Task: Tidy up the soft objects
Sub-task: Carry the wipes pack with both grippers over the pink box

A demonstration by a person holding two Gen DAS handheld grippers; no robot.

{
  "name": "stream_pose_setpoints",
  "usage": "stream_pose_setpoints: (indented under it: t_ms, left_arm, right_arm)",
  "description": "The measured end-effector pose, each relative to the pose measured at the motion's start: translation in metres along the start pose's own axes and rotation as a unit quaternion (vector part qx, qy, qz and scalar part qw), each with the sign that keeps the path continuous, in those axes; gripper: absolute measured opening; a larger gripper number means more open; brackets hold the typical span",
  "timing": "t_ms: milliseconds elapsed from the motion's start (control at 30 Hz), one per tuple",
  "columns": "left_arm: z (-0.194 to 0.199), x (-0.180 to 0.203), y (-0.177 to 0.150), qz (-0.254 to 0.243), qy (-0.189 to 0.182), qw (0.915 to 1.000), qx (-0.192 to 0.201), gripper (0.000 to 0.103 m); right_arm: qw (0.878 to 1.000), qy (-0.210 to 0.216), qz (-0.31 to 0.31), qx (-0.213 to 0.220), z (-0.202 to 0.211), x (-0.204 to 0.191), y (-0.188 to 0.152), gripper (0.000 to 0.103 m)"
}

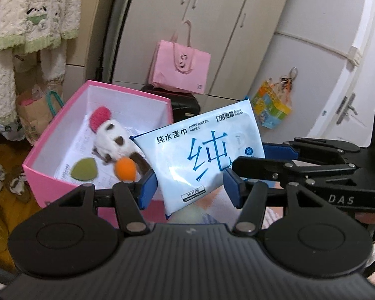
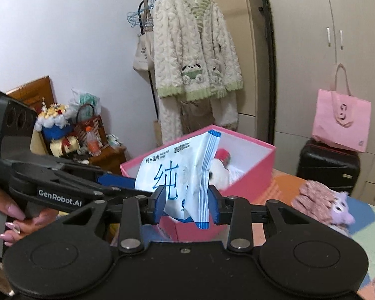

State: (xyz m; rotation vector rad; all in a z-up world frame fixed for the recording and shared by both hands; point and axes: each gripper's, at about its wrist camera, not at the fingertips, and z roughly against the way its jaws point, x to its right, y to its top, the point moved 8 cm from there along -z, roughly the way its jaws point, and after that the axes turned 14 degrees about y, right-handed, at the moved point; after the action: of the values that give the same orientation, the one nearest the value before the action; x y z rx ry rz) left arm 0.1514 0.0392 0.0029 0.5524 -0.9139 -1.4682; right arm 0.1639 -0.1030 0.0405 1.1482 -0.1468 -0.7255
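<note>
The pack of wet wipes (image 1: 202, 155) is hanging in the air between the two tools, and both are gripping it. The left gripper (image 1: 190, 187) is clamping the pack's lower part across its width, blue pads pressing on either side. The right gripper (image 2: 187, 205) is coming in from the side and pinching the pack's crimped end seam, its jaws drawn close together on the thin foil.

Just ahead of the left gripper and slightly below, the pink box (image 1: 127, 92) is standing open, and a white plush toy (image 1: 115, 137) with a red tuft and an orange tip is already lying inside. From the right wrist view the pack is covering much of the box's opening, so it looks like it is heading in there next.

How is it handling? It is buckling and creasing in the right jaws, so I judge it soft and floppy, light, with a slick film skin that could slide out of a loose pinch. The flat sealed seam is looking like the safest place to hold; squeezing the padded middle is risking the flap label. Off to the right of the right gripper, a purple plush toy (image 2: 340, 210) is waiting on the patterned surface.
</note>
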Motion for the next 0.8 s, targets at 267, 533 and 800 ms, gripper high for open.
stream_pose_setpoints:
  t_ms: [267,533,800]
  left_arm:
    - [-0.044,-0.044,0.014,0.021,0.036,0.9990,-0.017,0.056]
    - [-0.090,-0.067,0.018,-0.031,0.057,0.9957,-0.067,0.056]
    - [-0.109,-0.073,0.011,-0.055,0.061,0.9902,-0.113,0.056]
  right_arm:
    - [0.999,0.023,-0.039,-0.024,-0.064,0.027,0.005,0.040]
    - [0.995,0.034,-0.045,-0.078,-0.112,0.050,-0.002,0.040]
    - [0.990,0.030,-0.042,-0.128,-0.129,0.055,-0.011,0.041]
